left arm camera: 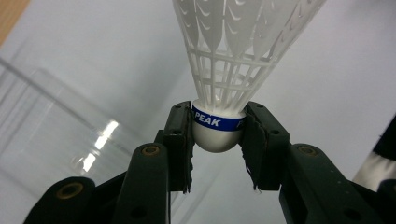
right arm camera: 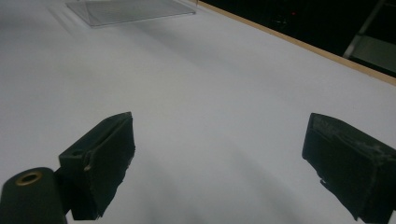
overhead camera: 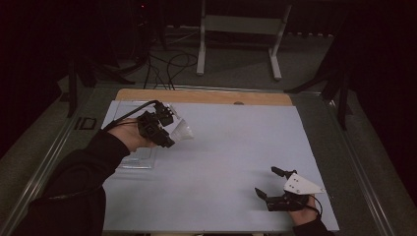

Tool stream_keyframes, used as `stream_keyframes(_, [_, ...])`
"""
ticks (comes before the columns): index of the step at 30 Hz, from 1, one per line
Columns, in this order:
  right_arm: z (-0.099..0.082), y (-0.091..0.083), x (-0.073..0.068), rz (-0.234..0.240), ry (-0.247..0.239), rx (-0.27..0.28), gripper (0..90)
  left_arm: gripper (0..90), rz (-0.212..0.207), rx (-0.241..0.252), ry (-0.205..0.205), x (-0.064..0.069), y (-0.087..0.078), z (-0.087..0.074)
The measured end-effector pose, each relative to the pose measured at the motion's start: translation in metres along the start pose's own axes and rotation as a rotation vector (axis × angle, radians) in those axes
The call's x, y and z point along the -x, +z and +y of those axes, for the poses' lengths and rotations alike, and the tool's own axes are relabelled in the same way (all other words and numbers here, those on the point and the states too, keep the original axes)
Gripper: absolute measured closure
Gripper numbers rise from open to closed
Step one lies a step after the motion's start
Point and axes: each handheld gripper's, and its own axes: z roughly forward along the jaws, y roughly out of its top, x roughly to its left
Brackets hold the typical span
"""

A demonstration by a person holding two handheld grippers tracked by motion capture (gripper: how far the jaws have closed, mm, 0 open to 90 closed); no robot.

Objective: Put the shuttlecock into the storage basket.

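Dim room, black along the far side and both flanks. Grey carpeted floor (overhead camera: 236,69) beyond the far edge of the counter (overhead camera: 236,162), strewn with dark cables (overhead camera: 167,66) toward the far left corner. White metal frame stand (overhead camera: 241,29) on two feet, well behind the far edge, right of middle. Dark stand legs (overhead camera: 78,78) off the far left corner, another dark stand (overhead camera: 342,93) off the far right corner. Pale sheet over the counter, bare wooden strip (overhead camera: 206,96) along the far edge, metal rails (overhead camera: 49,157) down both sides. Soft, weak light from above, no hard shadows.
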Motion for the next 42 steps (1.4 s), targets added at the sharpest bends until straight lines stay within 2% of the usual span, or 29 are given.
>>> stream_keyframes(12, [0.000,0.001,-0.001,0.003,0.005,-0.003,9.3,65.3,0.029,0.000,-0.069,-0.025,-0.015,-0.026])
stream_keyframes(20, [0.001,0.002,-0.001,0.002,-0.003,-0.004,9.3,65.3,0.040,0.014,-0.095,-0.038,-0.025,-0.046])
stream_keyframes(30, [0.001,0.001,-0.001,0.001,-0.002,-0.004,9.3,65.3,0.045,0.009,-0.145,-0.054,-0.027,-0.068])
stream_keyframes(42, [0.001,0.001,-0.001,0.001,-0.008,-0.004,9.3,65.3,0.054,0.026,-0.158,-0.065,-0.033,-0.088])
